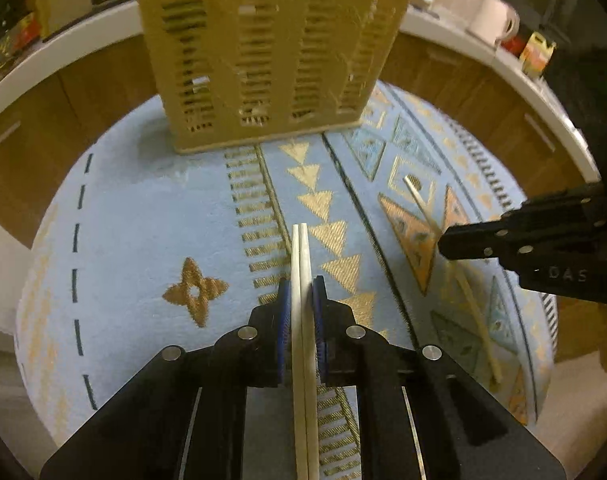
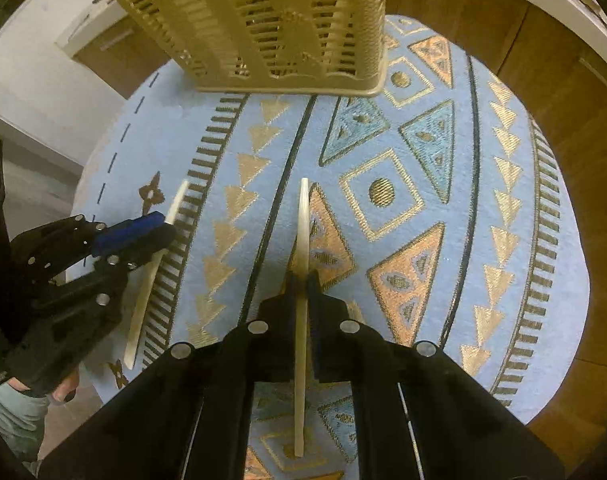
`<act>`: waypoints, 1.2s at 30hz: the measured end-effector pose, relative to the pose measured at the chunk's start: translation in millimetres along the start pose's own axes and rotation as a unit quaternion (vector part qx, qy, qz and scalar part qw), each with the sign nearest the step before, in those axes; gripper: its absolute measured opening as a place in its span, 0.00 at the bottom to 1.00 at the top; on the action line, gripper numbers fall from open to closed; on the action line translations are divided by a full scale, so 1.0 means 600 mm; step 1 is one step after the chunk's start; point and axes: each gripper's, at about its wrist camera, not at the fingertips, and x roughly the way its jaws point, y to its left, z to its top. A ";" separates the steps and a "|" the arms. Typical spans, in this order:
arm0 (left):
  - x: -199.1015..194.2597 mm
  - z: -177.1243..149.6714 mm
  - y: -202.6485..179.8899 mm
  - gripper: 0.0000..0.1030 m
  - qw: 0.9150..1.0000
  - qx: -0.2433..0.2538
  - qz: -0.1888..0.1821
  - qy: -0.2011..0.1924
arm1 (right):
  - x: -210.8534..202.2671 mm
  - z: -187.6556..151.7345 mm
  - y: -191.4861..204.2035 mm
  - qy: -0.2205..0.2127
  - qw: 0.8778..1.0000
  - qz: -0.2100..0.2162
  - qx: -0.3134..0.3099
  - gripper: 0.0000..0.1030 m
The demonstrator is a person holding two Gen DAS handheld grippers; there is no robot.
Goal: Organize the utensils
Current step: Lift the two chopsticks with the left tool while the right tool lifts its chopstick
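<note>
A slatted tan utensil basket stands upright at the far side of a light-blue patterned cloth. My left gripper is shut on a pair of pale chopsticks lying side by side between its blue pads, tips pointing toward the basket. My right gripper is shut on a single pale chopstick, which also points toward the basket. Both grippers are over the cloth, short of the basket.
The cloth covers a round surface ringed by wooden cabinet fronts and a white countertop. A white mug and small packets sit on that counter at the right. A person's hand shows under the left gripper.
</note>
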 end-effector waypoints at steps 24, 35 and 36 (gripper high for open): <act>-0.187 -0.028 -0.009 0.08 0.977 -0.002 -0.030 -0.210 | -0.153 -0.133 0.004 -0.251 0.960 0.114 -0.046 0.04; -0.250 0.010 -0.005 0.03 0.960 0.012 -0.022 -0.278 | -0.225 -0.094 0.030 -0.336 0.933 0.115 -0.060 0.04; -0.255 0.015 -0.005 0.03 0.958 0.015 -0.020 -0.284 | -0.231 -0.086 0.032 -0.340 0.932 0.112 -0.061 0.04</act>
